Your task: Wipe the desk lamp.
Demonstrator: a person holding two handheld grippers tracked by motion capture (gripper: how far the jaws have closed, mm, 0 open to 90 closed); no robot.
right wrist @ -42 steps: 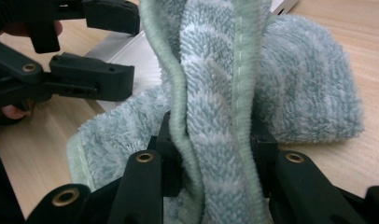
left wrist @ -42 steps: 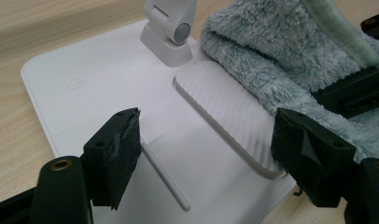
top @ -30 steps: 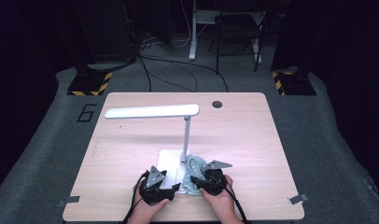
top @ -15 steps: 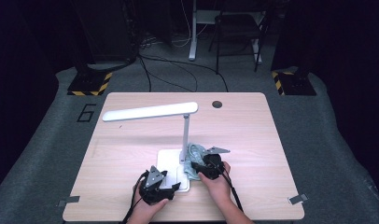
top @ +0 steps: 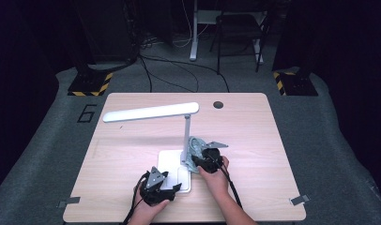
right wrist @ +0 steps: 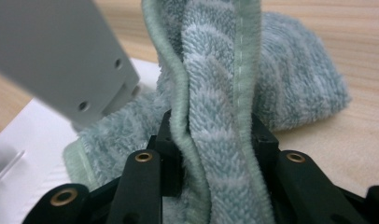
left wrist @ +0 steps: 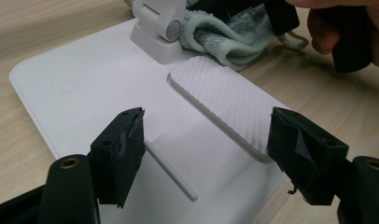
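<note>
A white desk lamp (top: 179, 140) stands near the middle of the wooden table (top: 254, 131), its long flat head (top: 151, 112) reaching from the top of the upright post (top: 186, 136) toward nine o'clock, and its flat white base (top: 172, 164) lying at the post's six o'clock. In the high view the right gripper (top: 205, 159) sits just at three o'clock of the post's foot, with a pale green terry cloth (top: 195, 145) bunched against the post. In the right gripper view its jaws are pressed together on a fold of that cloth (right wrist: 215, 93), which rises between them toward twelve o'clock, while the rest of the cloth spreads onto the wood at three o'clock and the grey lamp post (right wrist: 61, 60) leans in at ten o'clock. These jaws have just closed a little further, with the cloth between them. The left gripper (top: 170, 187) rests at the near edge of the base, at six o'clock of the post. In the left gripper view its jaws are spread wide over the lamp base (left wrist: 85, 88) and grip nothing; the ribbed pad (left wrist: 220, 107) set into the base lies between them, the hinge block (left wrist: 159, 28) stands at twelve o'clock, and the cloth (left wrist: 225, 37) lies just beside it at one o'clock, touching the block.
</note>
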